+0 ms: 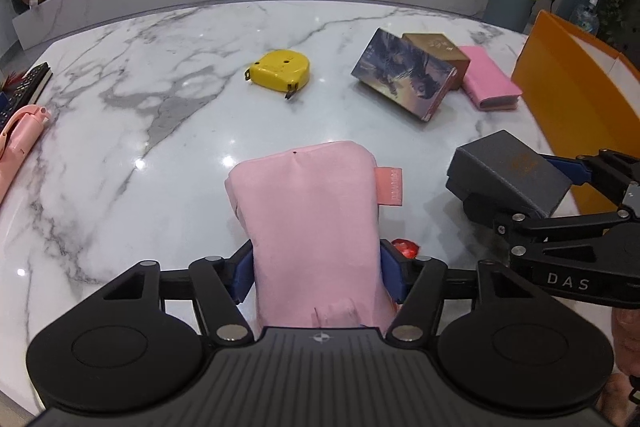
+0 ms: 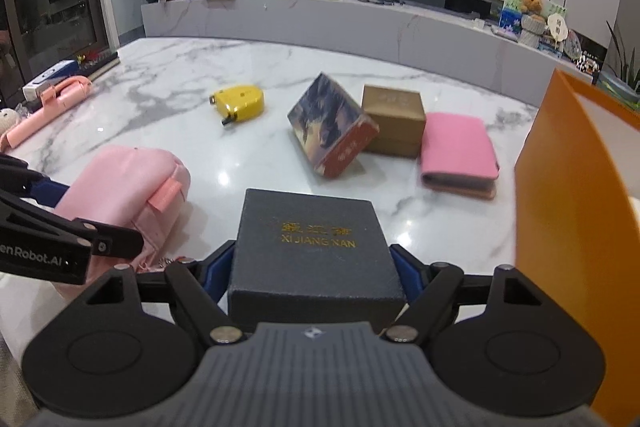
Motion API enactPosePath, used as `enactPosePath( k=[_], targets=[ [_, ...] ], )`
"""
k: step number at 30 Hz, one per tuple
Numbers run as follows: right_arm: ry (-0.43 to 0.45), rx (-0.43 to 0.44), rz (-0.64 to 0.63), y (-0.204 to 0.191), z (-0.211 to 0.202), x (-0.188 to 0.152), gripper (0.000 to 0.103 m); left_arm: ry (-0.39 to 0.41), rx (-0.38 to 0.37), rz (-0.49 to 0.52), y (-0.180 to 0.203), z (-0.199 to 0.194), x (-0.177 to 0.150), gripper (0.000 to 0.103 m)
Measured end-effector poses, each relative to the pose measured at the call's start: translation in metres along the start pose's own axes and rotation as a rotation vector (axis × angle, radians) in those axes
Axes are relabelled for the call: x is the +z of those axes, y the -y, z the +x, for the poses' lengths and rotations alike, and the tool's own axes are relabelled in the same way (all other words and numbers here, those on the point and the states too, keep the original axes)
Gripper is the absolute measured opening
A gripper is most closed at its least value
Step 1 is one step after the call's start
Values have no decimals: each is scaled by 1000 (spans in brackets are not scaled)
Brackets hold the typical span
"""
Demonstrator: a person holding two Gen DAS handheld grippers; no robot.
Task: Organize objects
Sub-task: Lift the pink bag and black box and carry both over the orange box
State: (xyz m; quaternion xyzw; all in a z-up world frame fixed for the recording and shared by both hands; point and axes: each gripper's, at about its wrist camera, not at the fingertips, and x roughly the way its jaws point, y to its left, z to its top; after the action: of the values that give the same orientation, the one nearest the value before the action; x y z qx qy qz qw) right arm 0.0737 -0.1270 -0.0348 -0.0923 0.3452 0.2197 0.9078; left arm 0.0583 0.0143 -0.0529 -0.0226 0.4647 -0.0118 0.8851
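Note:
A soft pink pouch point(image 1: 312, 211) lies on the white marble table point(image 1: 160, 115), and my left gripper point(image 1: 319, 263) is shut on it, its blue pads point(image 1: 244, 269) pressing both sides. The same pouch point(image 2: 128, 183) shows at the left of the right wrist view. My right gripper point(image 2: 314, 267) is shut on a dark grey square box point(image 2: 312, 239) with gold lettering on its lid. In the left wrist view that box point(image 1: 508, 175) hangs just right of the pouch, tilted, above the table. A small red thing point(image 1: 406, 247) peeks out beside the pouch.
Farther back lie a yellow tape measure point(image 1: 280, 69), a tilted picture-printed box point(image 1: 404, 75) leaning on a brown box point(image 1: 438, 51), and a pink wallet point(image 1: 488, 83). An open orange container point(image 2: 576, 195) stands at the right edge. A pink folding stick point(image 1: 20, 135) and a remote point(image 1: 24, 87) lie far left.

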Motion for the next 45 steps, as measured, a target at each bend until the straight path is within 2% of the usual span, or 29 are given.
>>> enactPosePath(
  k=[6, 9, 22, 34, 45],
  targets=[
    [31, 10, 3, 2, -13, 6, 80, 13, -26, -11, 5, -12, 5, 67],
    [49, 13, 8, 3, -19, 10, 80, 33, -9, 31, 13, -22, 9, 67],
    [166, -17, 23, 23, -68, 35, 80, 94, -82, 67, 54, -59, 37, 64],
    [256, -99, 97, 77, -114, 51, 80, 168, -140, 154, 108, -69, 78, 62],
    [269, -204, 190, 149, -142, 51, 80, 203, -207, 266, 180, -52, 111, 62]
  ],
)
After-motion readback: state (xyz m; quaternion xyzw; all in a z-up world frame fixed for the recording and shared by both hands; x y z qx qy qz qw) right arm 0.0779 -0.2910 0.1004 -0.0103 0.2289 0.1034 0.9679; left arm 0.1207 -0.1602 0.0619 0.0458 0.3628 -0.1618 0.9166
